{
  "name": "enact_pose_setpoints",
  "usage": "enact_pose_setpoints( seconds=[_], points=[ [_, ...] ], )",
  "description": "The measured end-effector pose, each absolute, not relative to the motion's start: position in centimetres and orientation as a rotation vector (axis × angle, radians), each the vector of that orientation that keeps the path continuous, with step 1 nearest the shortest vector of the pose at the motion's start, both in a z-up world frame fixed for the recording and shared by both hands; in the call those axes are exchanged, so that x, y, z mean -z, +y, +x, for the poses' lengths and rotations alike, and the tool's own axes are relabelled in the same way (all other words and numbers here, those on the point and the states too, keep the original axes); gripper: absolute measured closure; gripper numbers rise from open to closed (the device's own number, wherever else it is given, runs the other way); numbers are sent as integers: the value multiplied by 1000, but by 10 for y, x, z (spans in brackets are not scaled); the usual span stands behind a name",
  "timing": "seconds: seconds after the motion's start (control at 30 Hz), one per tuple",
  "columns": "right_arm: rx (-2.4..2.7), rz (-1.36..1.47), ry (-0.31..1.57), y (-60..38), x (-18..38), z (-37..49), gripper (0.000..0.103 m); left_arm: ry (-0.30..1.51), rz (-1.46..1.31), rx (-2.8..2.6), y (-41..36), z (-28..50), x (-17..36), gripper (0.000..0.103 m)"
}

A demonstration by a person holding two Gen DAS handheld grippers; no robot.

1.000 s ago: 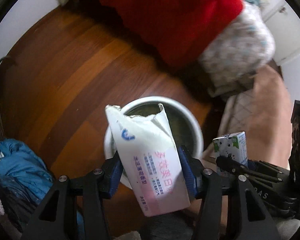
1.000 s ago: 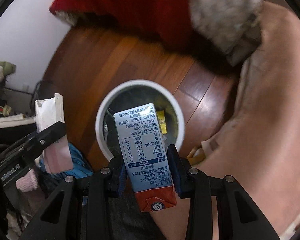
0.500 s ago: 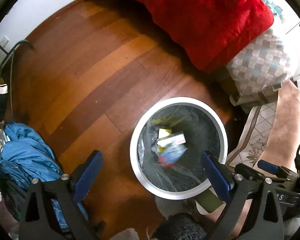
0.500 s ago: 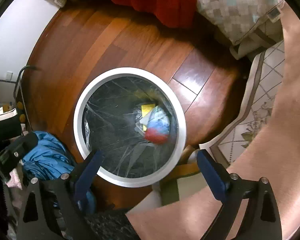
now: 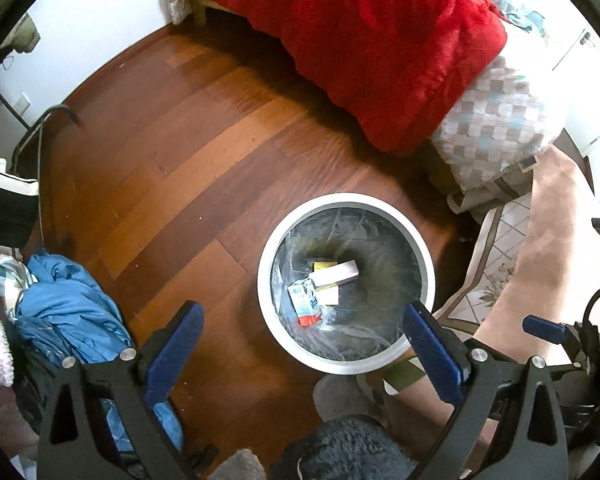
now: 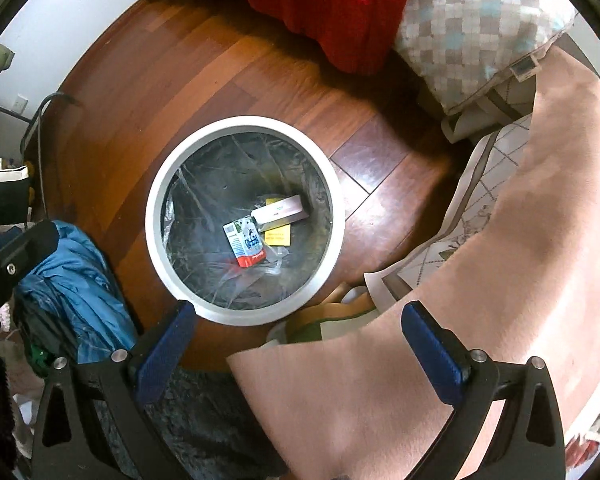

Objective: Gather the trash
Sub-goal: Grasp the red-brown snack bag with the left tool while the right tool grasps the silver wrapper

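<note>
Left wrist view: I record the left gripper [image 5: 302,334] with its blue-padded fingers [image 5: 172,350] spread wide and nothing between them, pointing steeply down at the wood floor [image 5: 188,148]. The white-rimmed bin [image 5: 422,252], lined with clear plastic, sits ahead of the fingertips and nearer the right finger, whose tip overlaps the rim. At the bottom of the bin lie the milk carton [image 5: 305,298] and the pale tissue packet [image 5: 336,272], touching, with yellow paper [image 5: 327,294] beside them. A blue garment [image 5: 66,300] lies outside the left finger. Right wrist view: I find the right gripper [image 6: 298,330] likewise wide apart and empty; the bin [image 6: 156,216] lies ahead of its fingers, toward the left one, the carton [image 6: 246,242] and packet [image 6: 282,210] inside it.
</note>
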State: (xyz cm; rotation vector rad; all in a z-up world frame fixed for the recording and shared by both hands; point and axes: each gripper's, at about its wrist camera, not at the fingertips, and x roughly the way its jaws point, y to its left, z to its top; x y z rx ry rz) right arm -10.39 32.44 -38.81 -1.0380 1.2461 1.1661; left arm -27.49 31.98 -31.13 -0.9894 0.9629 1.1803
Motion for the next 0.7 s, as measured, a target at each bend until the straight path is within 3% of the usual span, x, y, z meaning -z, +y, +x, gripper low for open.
enact_pose_setpoints(
  seconds=[0.7],
  points=[
    [-1293,-783,1117,269,263,-99,0,841,-768,-1201,257,-258,195,1]
  ],
)
